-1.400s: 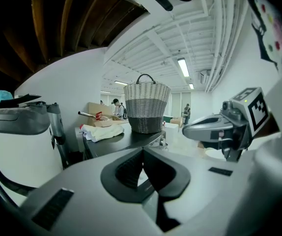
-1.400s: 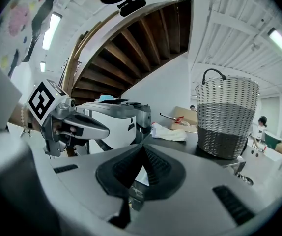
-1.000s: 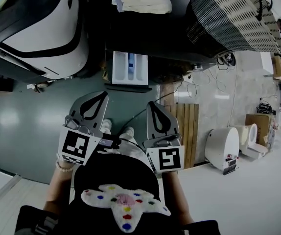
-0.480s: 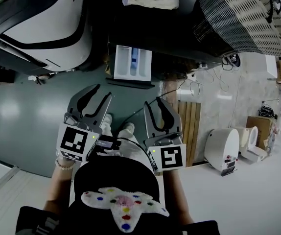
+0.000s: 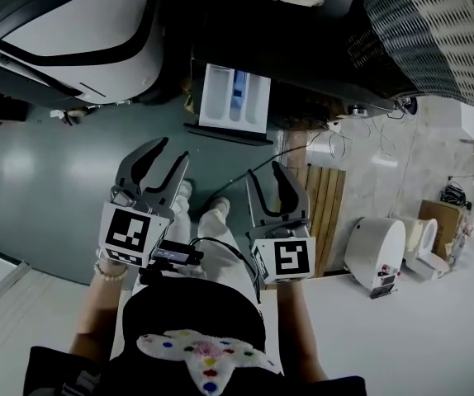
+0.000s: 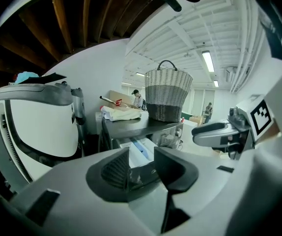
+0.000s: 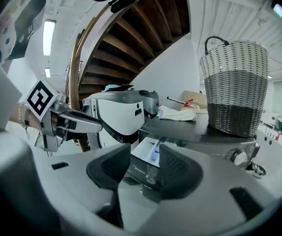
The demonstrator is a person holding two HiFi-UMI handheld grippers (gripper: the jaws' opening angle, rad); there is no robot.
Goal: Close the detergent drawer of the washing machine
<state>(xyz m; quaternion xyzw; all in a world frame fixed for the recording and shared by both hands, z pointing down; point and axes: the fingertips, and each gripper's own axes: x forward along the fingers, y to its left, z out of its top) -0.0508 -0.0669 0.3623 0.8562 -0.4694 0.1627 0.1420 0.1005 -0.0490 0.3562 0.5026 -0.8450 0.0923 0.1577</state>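
Our left tongs (image 5: 171, 150) and right tongs (image 5: 268, 172) have dropped lower, and their jaws have just been opening wide, holding nothing. If we push the detergent drawer (image 5: 235, 99) off-centre, it could jam askew.

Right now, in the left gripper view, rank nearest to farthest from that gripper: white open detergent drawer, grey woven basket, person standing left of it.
1. White open detergent drawer: straight ahead, low.
2. Grey woven basket: higher up, right.
3. Standing person: far behind.
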